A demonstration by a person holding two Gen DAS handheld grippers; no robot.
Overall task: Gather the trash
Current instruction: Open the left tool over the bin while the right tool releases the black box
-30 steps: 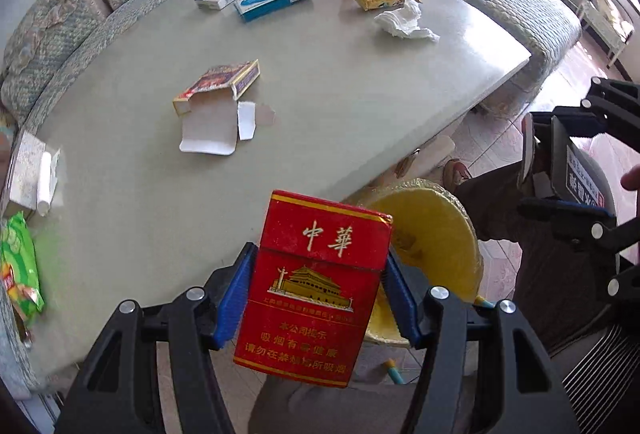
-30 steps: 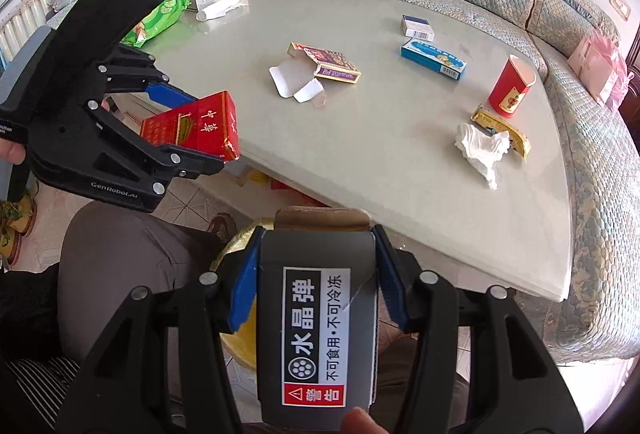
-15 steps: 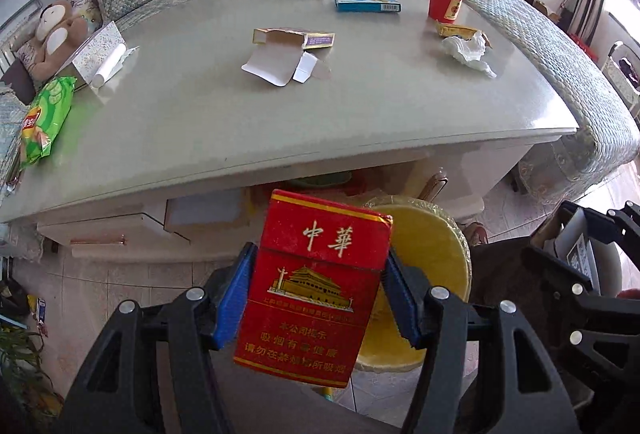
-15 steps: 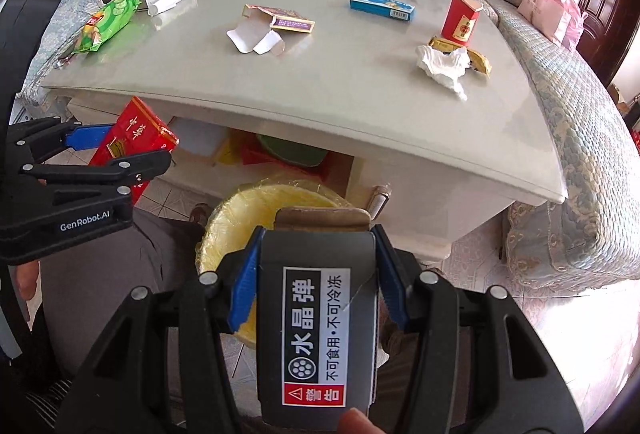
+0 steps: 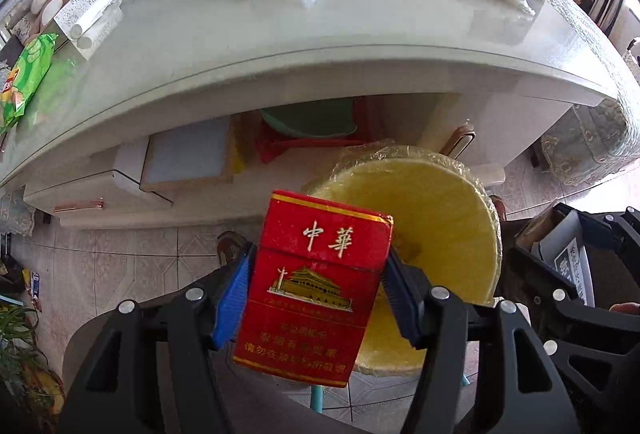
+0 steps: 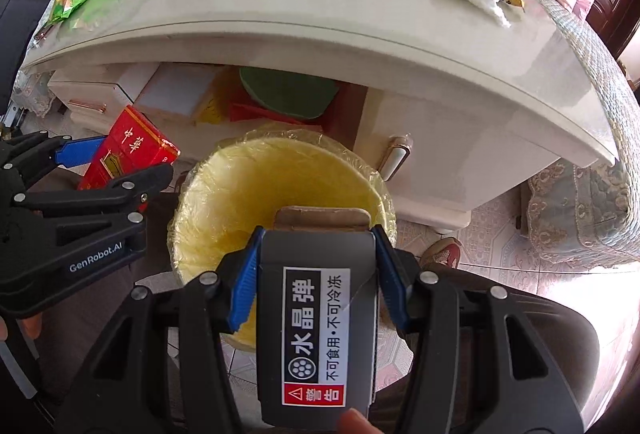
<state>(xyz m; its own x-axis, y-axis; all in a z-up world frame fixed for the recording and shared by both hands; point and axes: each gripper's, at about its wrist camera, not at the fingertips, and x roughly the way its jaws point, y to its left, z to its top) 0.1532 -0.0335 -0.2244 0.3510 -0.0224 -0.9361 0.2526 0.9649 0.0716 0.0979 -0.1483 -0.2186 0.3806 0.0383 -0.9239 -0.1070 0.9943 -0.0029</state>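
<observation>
**Two boxes held over the bin, drop pending**

The red box [image 5: 316, 286] is clamped by the left gripper [image 5: 316, 294], long axis running up along the fingers, lid end forward. The dark box [image 6: 318, 318] is clamped the same way by the right gripper [image 6: 316, 286]. The landmark is the yellow-lined bin [image 6: 224, 190], set on the floor below the table [image 6: 360, 14] edge. The dark box is seen directly over the bin mouth, near its front rim. The red box is held at the bin's left rim, partly outside it. The right hand is judged nearer to a clean drop; the left probably needs a small shift toward the bin centre. Other litter lies on the table above the bin.
</observation>
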